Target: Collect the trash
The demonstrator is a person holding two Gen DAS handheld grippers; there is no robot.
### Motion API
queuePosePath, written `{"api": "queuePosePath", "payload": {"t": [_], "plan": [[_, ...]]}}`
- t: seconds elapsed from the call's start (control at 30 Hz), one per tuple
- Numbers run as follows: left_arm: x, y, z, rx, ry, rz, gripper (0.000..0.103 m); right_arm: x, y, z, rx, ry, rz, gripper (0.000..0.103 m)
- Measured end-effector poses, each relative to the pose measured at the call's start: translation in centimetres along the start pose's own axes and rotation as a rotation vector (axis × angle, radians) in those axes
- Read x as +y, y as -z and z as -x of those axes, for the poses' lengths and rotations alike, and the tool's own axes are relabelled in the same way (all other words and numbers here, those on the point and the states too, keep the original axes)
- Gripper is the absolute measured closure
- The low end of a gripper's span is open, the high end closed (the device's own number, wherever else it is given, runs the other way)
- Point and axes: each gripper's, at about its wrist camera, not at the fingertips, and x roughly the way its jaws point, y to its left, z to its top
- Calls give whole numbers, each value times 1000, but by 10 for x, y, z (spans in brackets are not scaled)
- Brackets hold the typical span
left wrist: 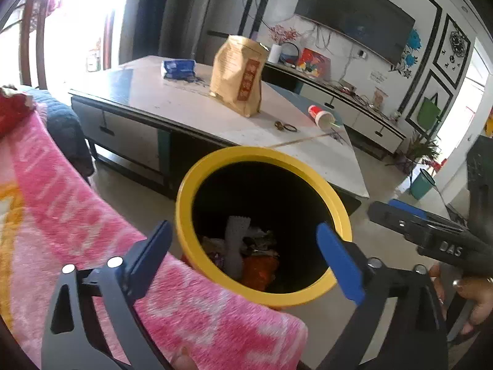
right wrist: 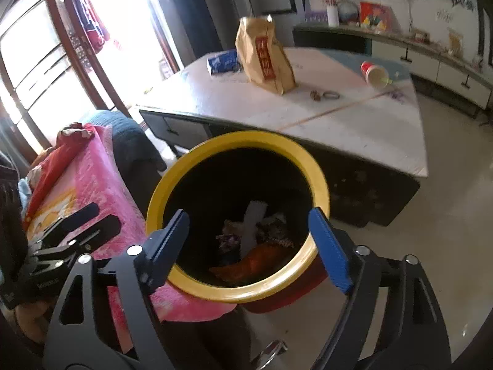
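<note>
A round bin with a yellow rim stands on the floor before a low table. Inside lie a white strip wrapper, an orange wrapper and other scraps. My left gripper hangs open over the bin's mouth, nothing between its blue pads. My right gripper is also open above the bin and holds nothing. On the table lie a red-and-white cup on its side, a blue packet and a brown paper bag.
A pink blanket on a sofa touches the bin's left side. The white-topped table also bears a small ring. A teal bucket stands far right. A hand grips the right tool.
</note>
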Motion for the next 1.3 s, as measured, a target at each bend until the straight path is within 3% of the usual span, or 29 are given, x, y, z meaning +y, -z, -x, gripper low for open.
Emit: {"api": "queuePosePath", "payload": {"t": [0.07, 0.13, 0.47, 0.77, 0.93, 1.17, 1.3], "plan": [[3, 0, 10, -14, -19, 6, 7, 6, 3, 12, -42, 6, 2, 22], [5, 0, 20, -27, -41, 11, 7, 13, 8, 25, -84, 4, -2, 11], [25, 22, 92, -114, -123, 46, 7, 69, 44, 66, -239, 61, 172, 11], [53, 61, 159, -206, -233, 110, 7, 91, 79, 100, -373, 24, 126, 11], [64, 82, 190, -263, -266, 128, 7, 107, 101, 109, -428, 29, 174, 11], [65, 101, 212, -325, -284, 103, 6, 126, 113, 115, -517, 37, 278, 11], [64, 109, 215, -335, -276, 102, 6, 130, 117, 118, -524, 28, 290, 11]]}}
